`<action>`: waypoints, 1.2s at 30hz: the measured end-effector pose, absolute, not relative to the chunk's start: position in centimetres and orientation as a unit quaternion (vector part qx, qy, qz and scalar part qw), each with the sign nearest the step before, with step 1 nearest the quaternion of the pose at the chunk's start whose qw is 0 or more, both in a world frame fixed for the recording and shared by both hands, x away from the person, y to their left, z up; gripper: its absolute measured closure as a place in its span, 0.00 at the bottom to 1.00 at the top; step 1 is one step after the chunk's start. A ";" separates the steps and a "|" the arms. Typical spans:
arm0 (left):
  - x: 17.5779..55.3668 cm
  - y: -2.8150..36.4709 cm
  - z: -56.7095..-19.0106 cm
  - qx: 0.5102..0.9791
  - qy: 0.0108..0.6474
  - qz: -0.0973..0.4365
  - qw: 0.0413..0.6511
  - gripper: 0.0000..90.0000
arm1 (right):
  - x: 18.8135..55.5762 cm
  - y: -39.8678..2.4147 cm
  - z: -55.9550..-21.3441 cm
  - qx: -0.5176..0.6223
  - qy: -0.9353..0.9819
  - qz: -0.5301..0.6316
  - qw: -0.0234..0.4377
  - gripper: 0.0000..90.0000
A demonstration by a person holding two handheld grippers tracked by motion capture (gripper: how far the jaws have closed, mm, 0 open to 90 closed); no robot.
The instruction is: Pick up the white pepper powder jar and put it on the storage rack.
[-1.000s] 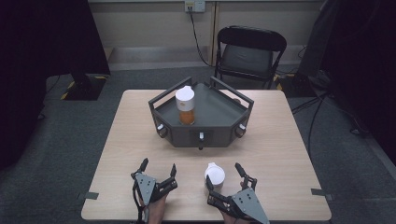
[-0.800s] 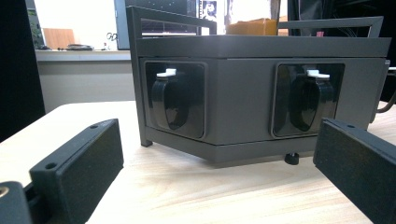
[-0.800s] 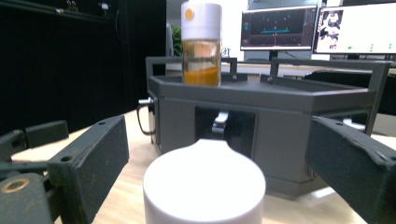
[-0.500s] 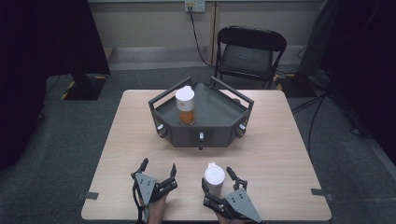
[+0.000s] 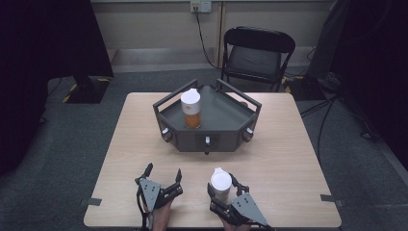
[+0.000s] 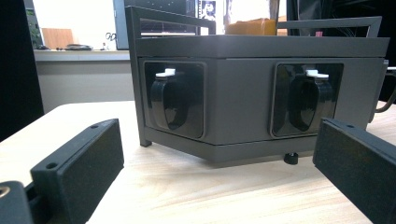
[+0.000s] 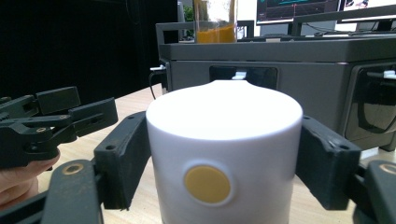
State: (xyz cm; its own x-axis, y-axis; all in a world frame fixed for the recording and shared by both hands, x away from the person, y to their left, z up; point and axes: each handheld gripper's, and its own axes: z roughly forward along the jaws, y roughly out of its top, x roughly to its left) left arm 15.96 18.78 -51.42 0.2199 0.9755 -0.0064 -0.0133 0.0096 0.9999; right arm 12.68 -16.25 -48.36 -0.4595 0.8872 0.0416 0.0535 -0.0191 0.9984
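Observation:
A white container [image 5: 221, 184] with a small spout stands on the wooden table [image 5: 288, 144] near the front edge. My right gripper [image 5: 223, 186] is shut on it, one jaw against each side. Up close, the white container [image 7: 224, 154] shows a yellow dot, and the pads [image 7: 123, 154] press on its walls. My left gripper [image 5: 163, 179] rests open on the table to the left of it, its jaws [image 6: 219, 158] wide apart and holding nothing. A jar with orange contents and a white lid [image 5: 191, 108] stands in the dark grey tray [image 5: 226, 139].
The tray [image 6: 261, 93] has raised handle bars and knobs with white tabs on its front walls, and sits mid-table. A black folding chair [image 5: 257, 53] stands behind the table. The left gripper [image 7: 70, 116] lies close beside the right one.
My right gripper has moved left and forward around the white container, and its jaws have come in against its sides. The left gripper has not moved.

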 end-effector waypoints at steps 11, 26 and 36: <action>16.0 18.8 -51.4 0.547 0.440 0.443 0.558 0.01 | 12.7 -16.2 -48.4 0.385 0.612 0.594 0.352 0.33; 16.0 18.8 -51.4 0.547 0.440 0.443 0.558 0.01 | 12.6 -16.0 -47.7 0.395 0.614 0.586 0.351 0.33; 16.0 18.8 -51.4 0.546 0.440 0.444 0.557 0.02 | 12.8 -16.2 -47.1 0.393 0.616 0.587 0.349 0.33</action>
State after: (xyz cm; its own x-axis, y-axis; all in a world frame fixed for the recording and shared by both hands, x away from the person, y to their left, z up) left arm 15.96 18.76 -51.41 0.2188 0.9758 -0.0062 -0.0132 0.0093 0.9999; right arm 12.78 -16.21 -47.07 -0.4475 0.8937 0.0322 0.0749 0.0016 0.9972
